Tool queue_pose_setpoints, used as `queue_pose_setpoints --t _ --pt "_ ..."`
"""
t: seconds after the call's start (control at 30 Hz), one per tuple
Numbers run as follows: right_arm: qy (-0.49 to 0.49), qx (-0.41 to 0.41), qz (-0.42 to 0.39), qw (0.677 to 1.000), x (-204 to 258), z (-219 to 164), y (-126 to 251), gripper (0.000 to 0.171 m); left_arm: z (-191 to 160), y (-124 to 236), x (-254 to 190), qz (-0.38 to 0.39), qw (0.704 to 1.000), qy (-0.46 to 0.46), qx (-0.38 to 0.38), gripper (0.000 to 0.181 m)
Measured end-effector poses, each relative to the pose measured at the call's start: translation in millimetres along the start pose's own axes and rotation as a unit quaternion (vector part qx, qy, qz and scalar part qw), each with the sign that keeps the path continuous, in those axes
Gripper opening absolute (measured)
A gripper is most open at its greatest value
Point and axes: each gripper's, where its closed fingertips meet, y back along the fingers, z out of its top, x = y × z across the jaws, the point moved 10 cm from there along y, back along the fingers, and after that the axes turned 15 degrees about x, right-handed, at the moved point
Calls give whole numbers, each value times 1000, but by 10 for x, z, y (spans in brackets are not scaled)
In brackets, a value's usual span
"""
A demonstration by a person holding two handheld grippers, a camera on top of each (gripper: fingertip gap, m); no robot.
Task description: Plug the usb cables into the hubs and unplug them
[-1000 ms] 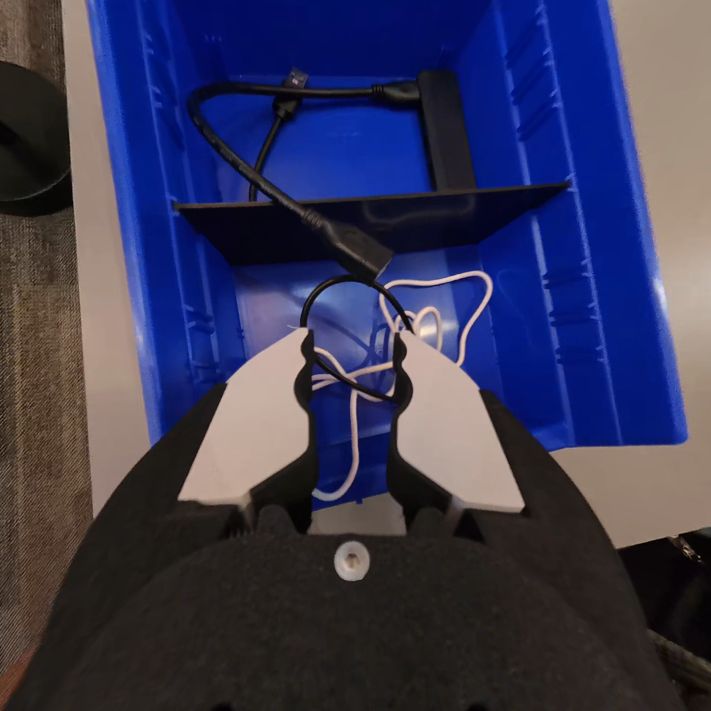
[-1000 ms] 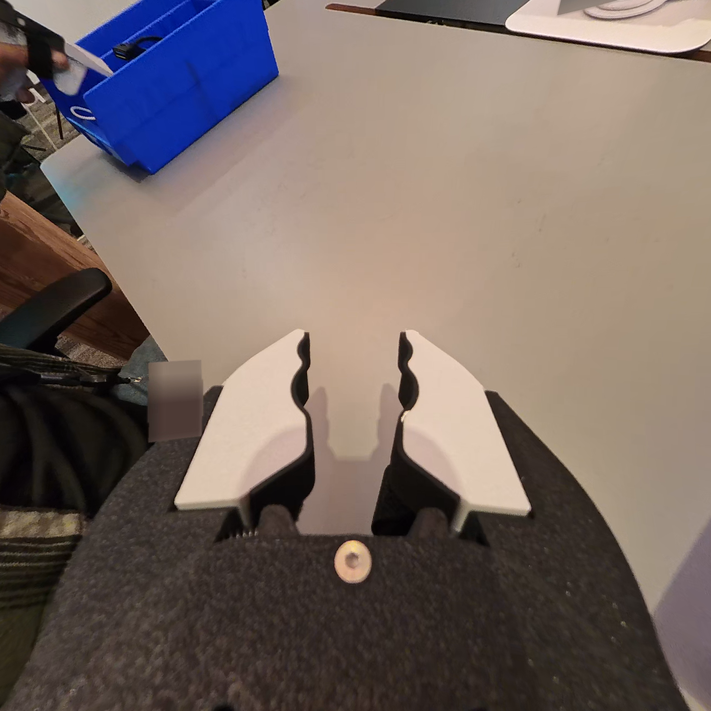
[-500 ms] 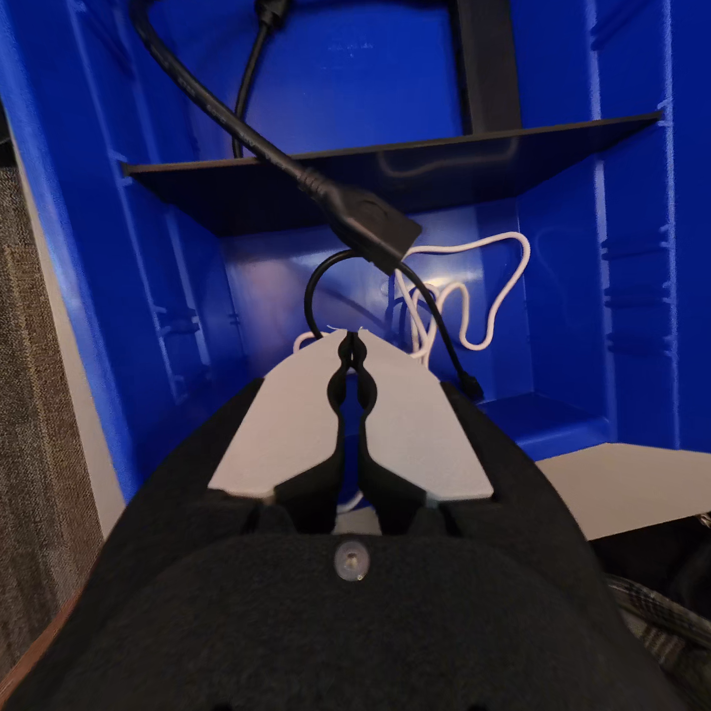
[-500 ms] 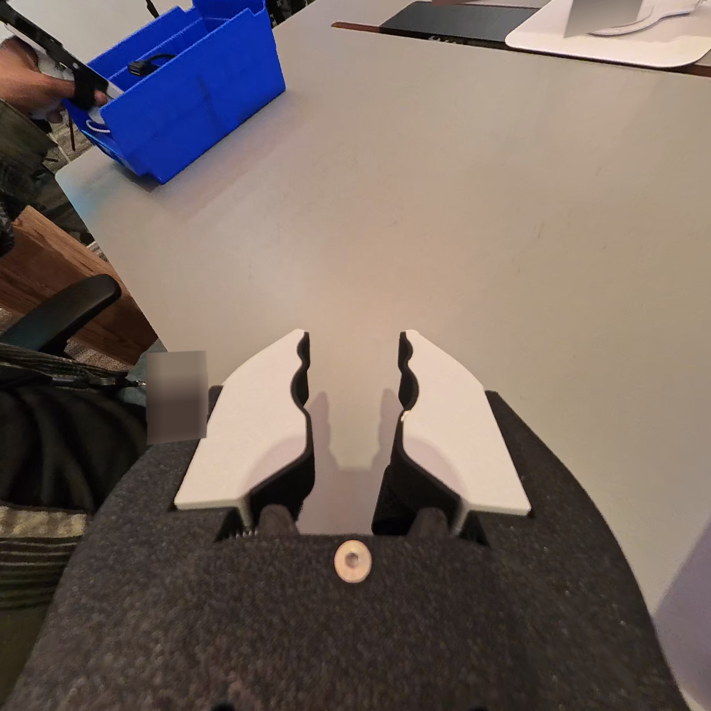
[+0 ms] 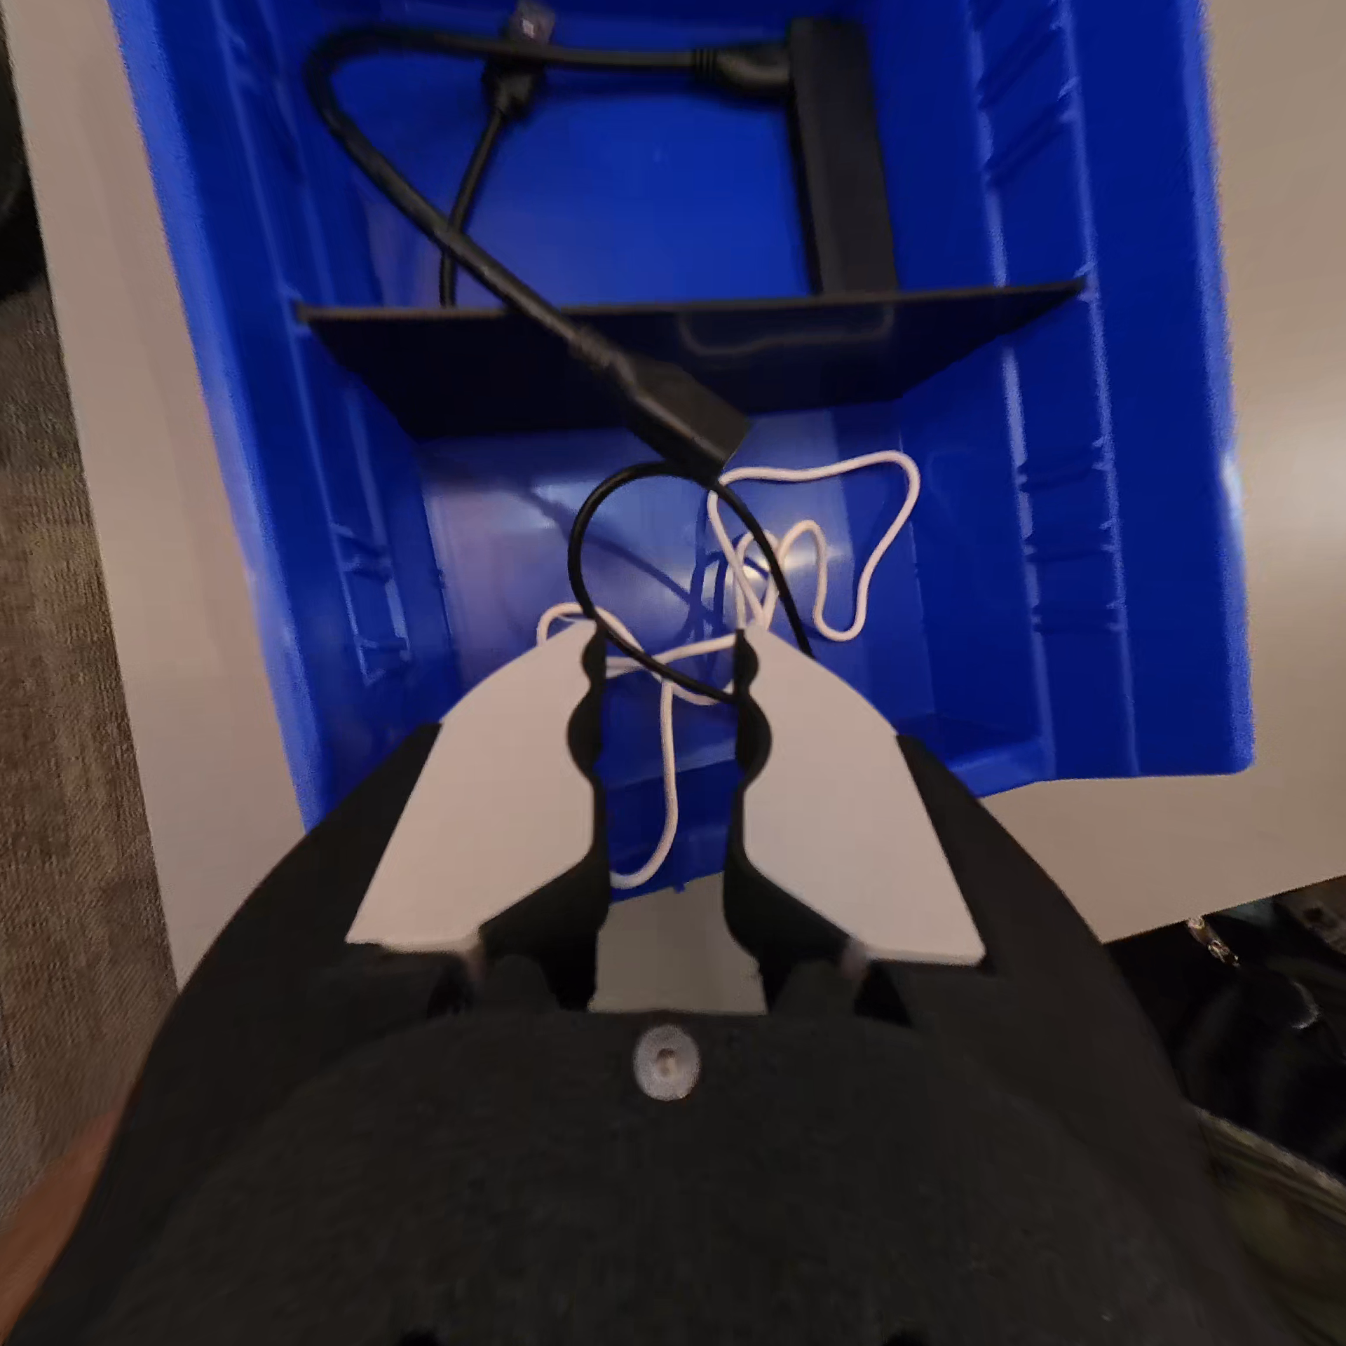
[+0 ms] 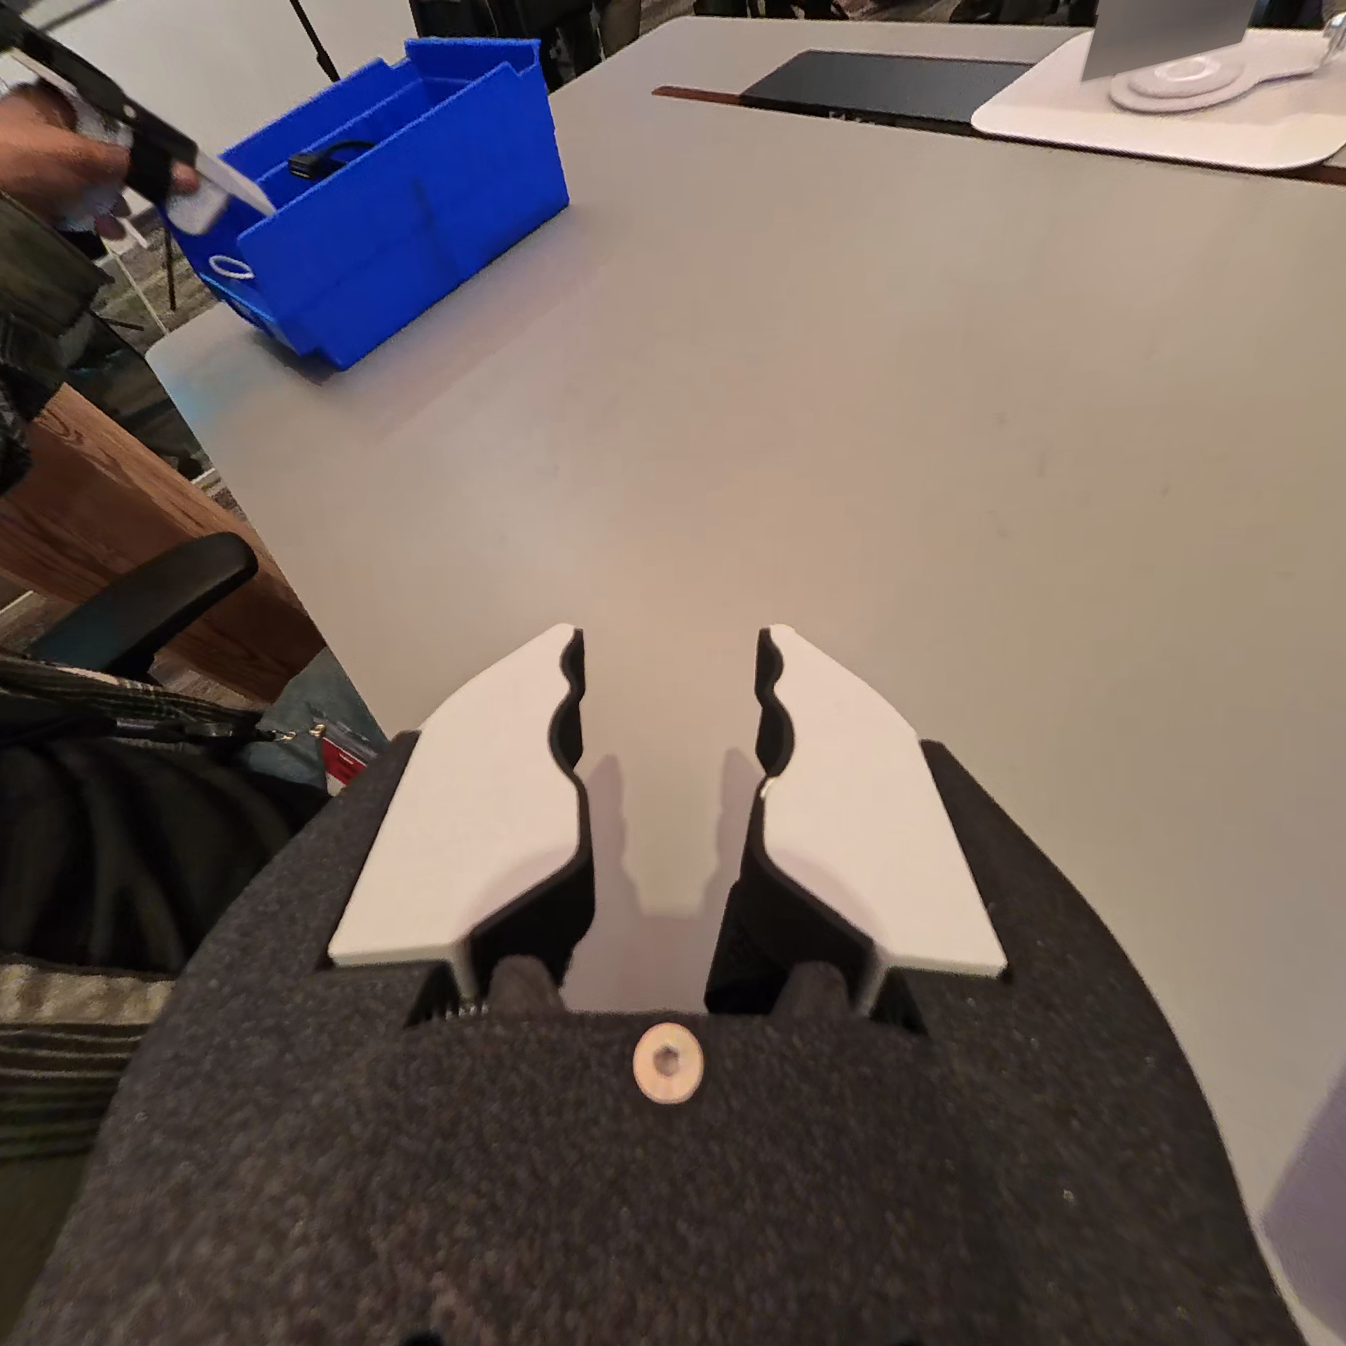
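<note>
The left hand-held gripper (image 5: 666,641), pinched together half a second ago, now stands spread over the cables (image 5: 859,553) in the blue bin (image 5: 240,408); its fingers hide their ends. The right hand-held gripper (image 6: 670,637) stays spread above the bench (image 6: 910,408).

The bin (image 5: 306,408) sits on the bench (image 6: 874,437), near its left corner. Divider (image 5: 837,342) splits it: hub (image 5: 841,160) w/ thick cable (image 5: 408,197) behind, thin cables (image 5: 867,568) in front.
</note>
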Motion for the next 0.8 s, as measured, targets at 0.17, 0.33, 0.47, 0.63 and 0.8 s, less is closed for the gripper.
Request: queue_pose_setpoints --t 0.17,0.33,0.47,0.63,0.8 --pt "-7 -3 2 1000 -1 -41 24 45 16 -176 16 -13 999 29 44 49" --pt "-11 -9 12 1000 -7 -60 32 45 111 -257 68 -49 994 64 71 40" --pt "-12 -17 22 1000 -8 -84 26 45 163 -279 103 -85 989 85 82 22" --pt "-15 -20 30 999 -26 -125 34 46 189 -282 100 -100 988 92 73 6" --pt "-18 -36 39 998 -39 -139 66 46 212 -325 23 -106 989 84 65 6"
